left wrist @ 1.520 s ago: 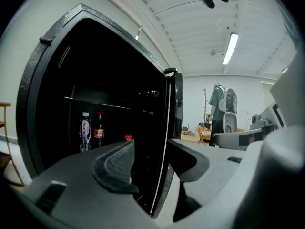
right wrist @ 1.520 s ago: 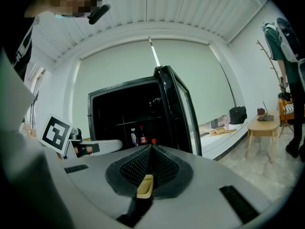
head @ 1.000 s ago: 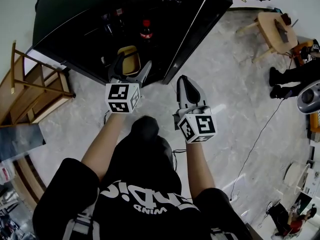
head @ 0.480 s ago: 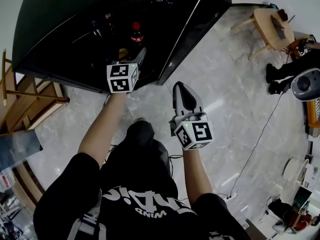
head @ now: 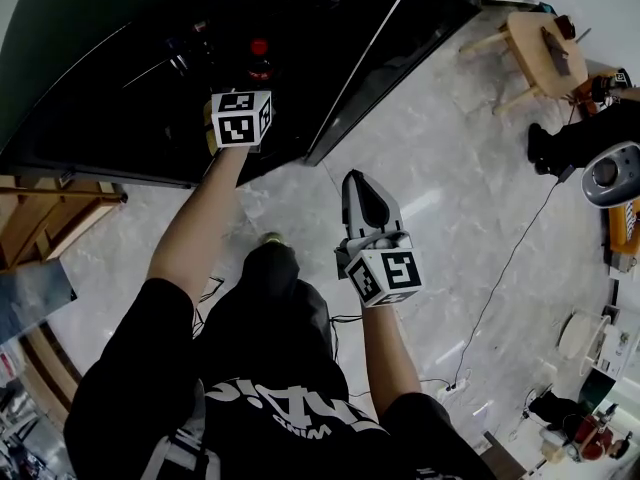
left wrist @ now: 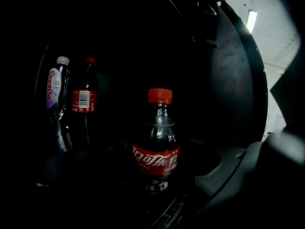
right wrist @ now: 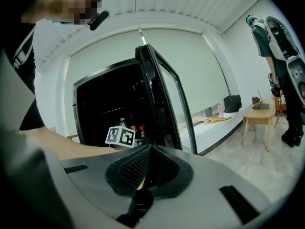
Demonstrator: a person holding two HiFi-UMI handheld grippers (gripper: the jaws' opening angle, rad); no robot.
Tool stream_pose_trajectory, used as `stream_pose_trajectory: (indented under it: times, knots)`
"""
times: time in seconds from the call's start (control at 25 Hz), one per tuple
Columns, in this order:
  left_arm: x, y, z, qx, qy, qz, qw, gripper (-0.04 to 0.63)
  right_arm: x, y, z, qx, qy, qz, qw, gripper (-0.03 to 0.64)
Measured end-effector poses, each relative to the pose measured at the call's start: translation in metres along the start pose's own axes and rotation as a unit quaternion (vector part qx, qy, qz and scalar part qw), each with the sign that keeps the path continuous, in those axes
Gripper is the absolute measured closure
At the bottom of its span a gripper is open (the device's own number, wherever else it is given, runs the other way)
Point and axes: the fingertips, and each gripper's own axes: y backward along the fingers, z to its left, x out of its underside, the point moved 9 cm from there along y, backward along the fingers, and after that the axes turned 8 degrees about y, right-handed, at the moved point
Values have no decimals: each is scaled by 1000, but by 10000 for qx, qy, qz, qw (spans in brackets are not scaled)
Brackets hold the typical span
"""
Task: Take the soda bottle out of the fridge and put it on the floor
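Three bottles stand in the open fridge (head: 110,38) as the left gripper view shows it. One is the soda bottle (left wrist: 157,142), red cap, red label, dark drink, upright on a shelf near the front. One more red-capped bottle (left wrist: 85,101) stands further back at left. One white-capped bottle (left wrist: 56,87) with a purple label is just beside that, touching or nearly so; too dark to tell.

Two grippers are in view. The left gripper (head: 240,118) is reached into the fridge mouth, arm stretched out, and the soda bottle is dead ahead of it, centred and not touched. Its jaws stand wide: one shows as a grey shape at the lower right of its own view, the other is lost in the dark. Nothing is held. From the head view only the soda bottle's red cap shows, just past the marker cube.

The right gripper (head: 355,180) hangs outside over the pale marble floor (head: 450,198), beside the one fridge door (head: 400,48), which is swung open. Its jaws are pressed together with nothing between them.

One small wooden table (head: 545,43) stands well apart at the right. One other person (right wrist: 281,56) stands near it. One thin cable (head: 510,278) runs across the floor.
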Motion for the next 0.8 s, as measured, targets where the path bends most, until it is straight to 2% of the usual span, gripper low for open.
stream_pose_trajectory:
  times: [0.24,0.4,0.68,0.8]
  knots:
    - [-6,-10,-1,148,-133,-6,9998,207,0,2,-10,68,-15,34,10000,595]
    - [-6,-7,-5,243,-345,3,9991,284,0,3,-12,124,-51,44,9999,595]
    - [-11,6,-3,217,-350,53,9991,290,-11,9,-8,205,-170,167,9995,595]
    - [-12,25,-11,318,-480,23,9983,290,-20,15,-7,232,-215,208,9993,595]
